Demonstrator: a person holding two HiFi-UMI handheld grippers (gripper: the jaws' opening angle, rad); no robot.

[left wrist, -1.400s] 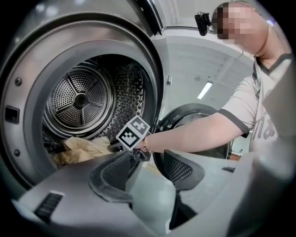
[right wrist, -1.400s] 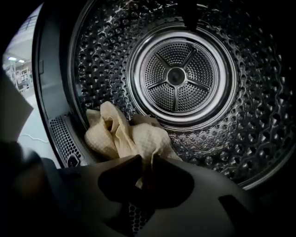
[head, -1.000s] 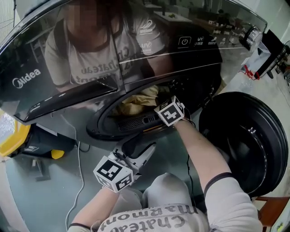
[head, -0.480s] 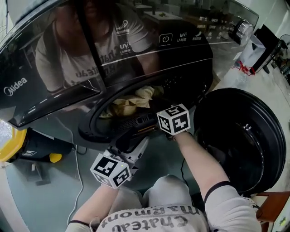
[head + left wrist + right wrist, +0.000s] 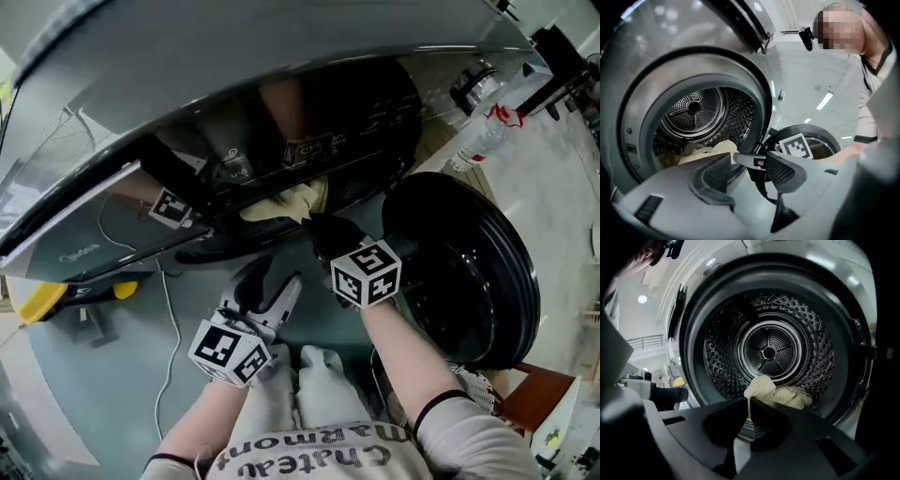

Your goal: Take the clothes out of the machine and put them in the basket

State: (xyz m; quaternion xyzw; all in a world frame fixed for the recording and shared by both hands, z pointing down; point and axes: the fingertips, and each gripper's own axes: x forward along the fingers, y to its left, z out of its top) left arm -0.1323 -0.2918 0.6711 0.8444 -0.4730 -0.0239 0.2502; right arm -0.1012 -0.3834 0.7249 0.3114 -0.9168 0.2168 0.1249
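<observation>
The washing machine's drum (image 5: pixel 768 352) stands open, with a cream cloth (image 5: pixel 761 387) lying at its bottom front. My right gripper (image 5: pixel 749 401) is shut on a corner of that cloth, which stretches from the jaws back into the drum. In the head view the right gripper (image 5: pixel 319 227) sits just outside the drum mouth with the cream cloth (image 5: pixel 286 202) beyond it. My left gripper (image 5: pixel 267 283) hangs lower and to the left, in front of the machine. Its jaws (image 5: pixel 749 176) are open and hold nothing. The cloth (image 5: pixel 710 150) shows through them.
The round black door (image 5: pixel 469 272) swings open to the right of the mouth. A yellow object (image 5: pixel 42 298) and a white cable (image 5: pixel 169 309) lie on the floor at the left. A plastic bottle (image 5: pixel 478 141) lies at the upper right. My knees (image 5: pixel 309 375) are below the grippers.
The right gripper has drawn back out of the drum mouth and risen, rolling as it went, with the cream cloth in its jaws. The left gripper has risen a little. The head view has tilted.
</observation>
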